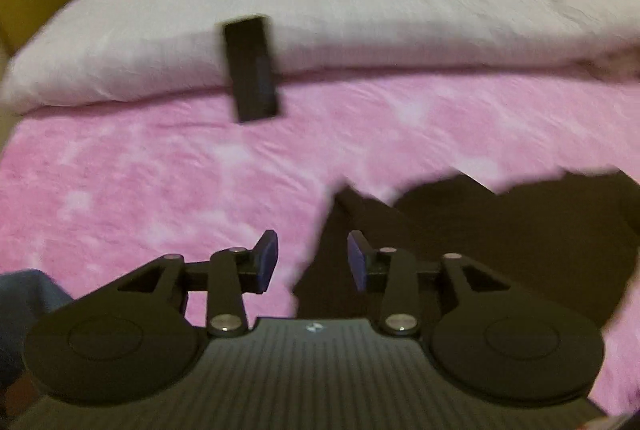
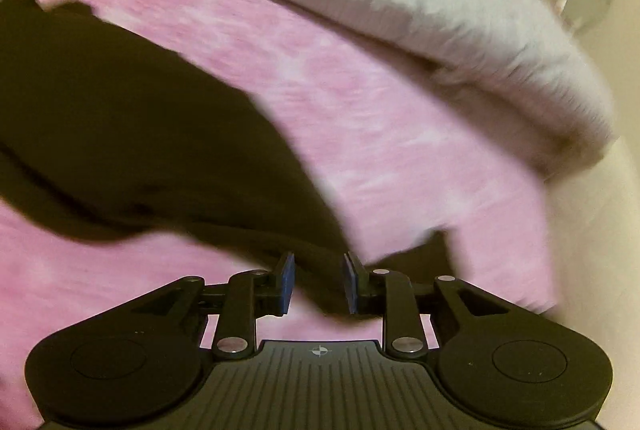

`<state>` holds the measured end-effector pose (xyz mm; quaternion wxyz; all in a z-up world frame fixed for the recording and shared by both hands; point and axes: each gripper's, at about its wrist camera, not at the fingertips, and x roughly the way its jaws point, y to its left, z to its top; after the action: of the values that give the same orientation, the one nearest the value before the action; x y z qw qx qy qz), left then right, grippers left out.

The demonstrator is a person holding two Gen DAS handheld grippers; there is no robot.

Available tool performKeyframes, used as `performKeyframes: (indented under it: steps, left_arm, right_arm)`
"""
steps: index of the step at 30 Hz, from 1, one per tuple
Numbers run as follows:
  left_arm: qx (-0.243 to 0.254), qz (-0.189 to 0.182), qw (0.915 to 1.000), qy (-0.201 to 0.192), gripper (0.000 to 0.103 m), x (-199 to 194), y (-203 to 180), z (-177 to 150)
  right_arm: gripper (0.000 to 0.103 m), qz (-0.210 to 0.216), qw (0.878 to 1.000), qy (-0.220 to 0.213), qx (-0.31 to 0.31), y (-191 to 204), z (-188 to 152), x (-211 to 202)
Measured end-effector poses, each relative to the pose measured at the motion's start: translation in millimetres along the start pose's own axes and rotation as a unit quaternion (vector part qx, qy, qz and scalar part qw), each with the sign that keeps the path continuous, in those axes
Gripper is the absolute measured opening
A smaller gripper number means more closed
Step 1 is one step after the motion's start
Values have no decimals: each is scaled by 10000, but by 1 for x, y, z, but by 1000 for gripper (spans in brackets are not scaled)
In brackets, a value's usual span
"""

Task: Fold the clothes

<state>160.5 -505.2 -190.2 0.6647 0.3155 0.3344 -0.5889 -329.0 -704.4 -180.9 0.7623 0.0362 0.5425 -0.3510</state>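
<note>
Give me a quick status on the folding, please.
Left tongs open, empty. Right tongs open, straddling dark garment edge. Garment on pink bedspread. Small black object beyond, clear.

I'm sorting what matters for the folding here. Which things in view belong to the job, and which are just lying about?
Job: dark garment; left gripper; right gripper.
Lying about: black rectangular object; white duvet; pink bedcover.

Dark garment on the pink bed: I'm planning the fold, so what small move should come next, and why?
Probably lower the right claw and close: the garment sits between its parted pads, ungripped. The left claw hangs open at the edge.
</note>
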Motion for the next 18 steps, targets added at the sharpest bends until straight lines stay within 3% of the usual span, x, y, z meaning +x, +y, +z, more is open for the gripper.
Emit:
performKeyframes:
  steps: [2,4,7,8,9,11,13,14,15,16,18]
  left_arm:
    - [555,-627,9964,154,40,3,-27,-27]
    - [1346,-1157,9836,331,41,13,-59,-53]
    - [2660,-1255,9549,417,40,43,-97,-79]
    - [2993,-1214,9456,398,39,55,-105,-85]
    - [3323,-1172,9351,378,37,66,-113,-91]
    - [3972,-1204,9091,351,37,86,-119,-100]
    - [4624,-1252,8775,216,34,100,-121,-107]
    - [4747,-1295,8704,195,30,105,-120,-106]
    - [4699,-1330,8724,210,16,107,-118,-101]
    - [4536,-1403,8798,207,11,106,-112,-92]
    - [4105,-1572,8981,148,10,100,-97,-72]
  right_arm:
    - [25,660,9977,68,103,43,-10,-7]
    - [25,1025,9942,23,-338,91,-13,-6]
    - [26,1304,9840,-162,-1199,161,-15,0]
    - [32,1349,9792,-273,-1491,182,-13,3]
    - [49,1392,9733,-383,-1787,202,-11,7]
    - [62,1407,9583,-666,-2398,234,-6,15]
    - [62,1334,9437,-888,-2894,256,-3,22]
    - [62,1270,9383,-980,-3062,262,-2,28]
    - [62,1207,9337,-1044,-3206,269,1,35]
    - [62,1172,9297,-1102,-3313,275,4,42]
    - [62,1238,9276,-1175,-3323,281,14,51]
